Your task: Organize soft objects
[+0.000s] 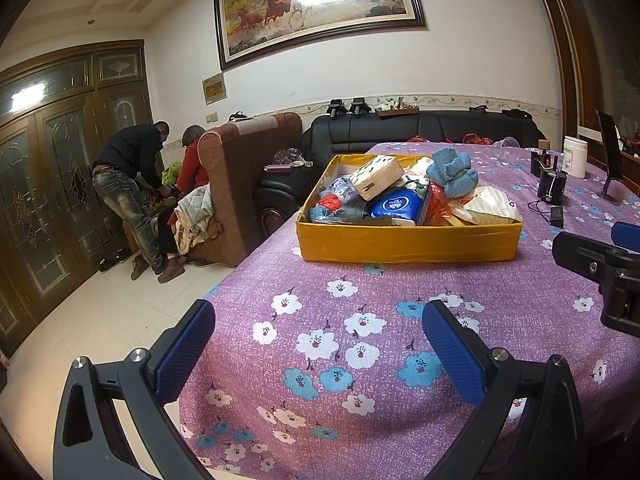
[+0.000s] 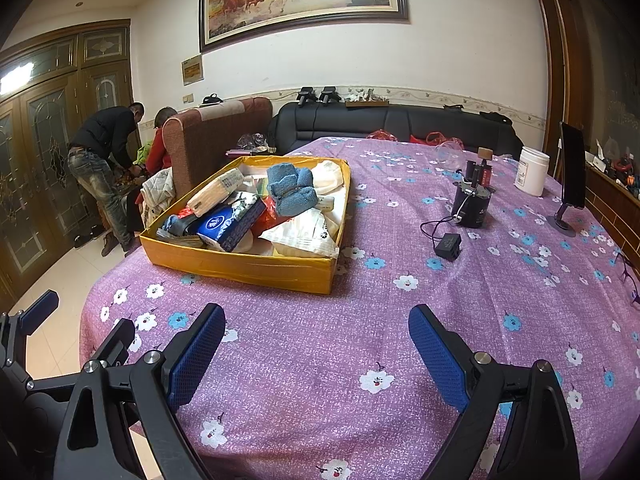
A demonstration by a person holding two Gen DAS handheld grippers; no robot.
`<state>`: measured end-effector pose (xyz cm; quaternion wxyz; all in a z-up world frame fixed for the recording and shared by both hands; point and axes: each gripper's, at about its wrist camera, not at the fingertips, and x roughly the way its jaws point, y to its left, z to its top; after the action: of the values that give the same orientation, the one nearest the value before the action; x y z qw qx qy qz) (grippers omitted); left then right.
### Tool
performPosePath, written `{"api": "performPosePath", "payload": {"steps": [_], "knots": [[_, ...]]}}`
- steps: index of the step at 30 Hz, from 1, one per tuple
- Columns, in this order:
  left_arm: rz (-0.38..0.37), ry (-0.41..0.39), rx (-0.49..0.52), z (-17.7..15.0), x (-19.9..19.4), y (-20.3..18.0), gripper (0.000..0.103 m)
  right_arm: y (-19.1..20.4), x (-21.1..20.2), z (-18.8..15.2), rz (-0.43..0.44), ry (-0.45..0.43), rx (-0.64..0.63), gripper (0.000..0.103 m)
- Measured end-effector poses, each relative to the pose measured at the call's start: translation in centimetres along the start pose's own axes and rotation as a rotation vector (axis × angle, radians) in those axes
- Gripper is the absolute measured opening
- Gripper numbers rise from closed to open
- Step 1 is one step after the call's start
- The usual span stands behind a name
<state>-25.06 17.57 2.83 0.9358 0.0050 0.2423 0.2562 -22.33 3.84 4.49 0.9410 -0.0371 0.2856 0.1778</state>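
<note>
A yellow box (image 1: 404,242) (image 2: 240,266) stands on the purple flowered tablecloth. It holds soft things: a blue knitted piece (image 1: 454,176) (image 2: 290,190) on top, a beige tissue pack (image 1: 376,178) (image 2: 216,192), a blue tissue pack (image 1: 400,204) (image 2: 228,226), white bags (image 1: 486,206) (image 2: 304,232) and red plastic. My left gripper (image 1: 320,344) is open and empty, low over the near table edge in front of the box. My right gripper (image 2: 316,356) is open and empty, nearer than the box and to its right. Each gripper shows at the edge of the other's view.
On the right of the table are a dark cylinder with a cable and black adapter (image 2: 472,204), a white jar (image 2: 532,174), a clear cup (image 2: 450,150) and a phone on a stand (image 2: 572,176). Two people (image 1: 132,184) are by a brown armchair (image 1: 244,176) at left. A black sofa (image 1: 420,128) stands behind.
</note>
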Motion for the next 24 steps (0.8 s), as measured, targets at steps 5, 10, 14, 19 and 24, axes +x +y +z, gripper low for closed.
{"api": "performPosePath", "payload": {"steps": [5,10,14,19,24], "knots": [[0.000,-0.002,0.002,0.00,0.02,0.02,0.103,0.01,0.02,0.01,0.000,0.000,0.000,0.095],[-0.003,0.000,0.003,0.03,0.02,-0.03,0.103,-0.01,-0.01,0.00,-0.001,-0.001,0.000,0.095],[-0.002,0.000,0.002,0.01,0.04,-0.09,0.103,-0.02,0.01,0.01,0.000,0.000,0.000,0.095],[-0.002,-0.001,0.003,-0.02,0.01,-0.19,0.103,-0.04,-0.01,0.00,0.000,0.000,0.000,0.095],[-0.006,-0.005,0.007,0.10,-0.03,-0.24,0.103,-0.06,-0.03,-0.01,0.000,-0.001,0.001,0.095]]}}
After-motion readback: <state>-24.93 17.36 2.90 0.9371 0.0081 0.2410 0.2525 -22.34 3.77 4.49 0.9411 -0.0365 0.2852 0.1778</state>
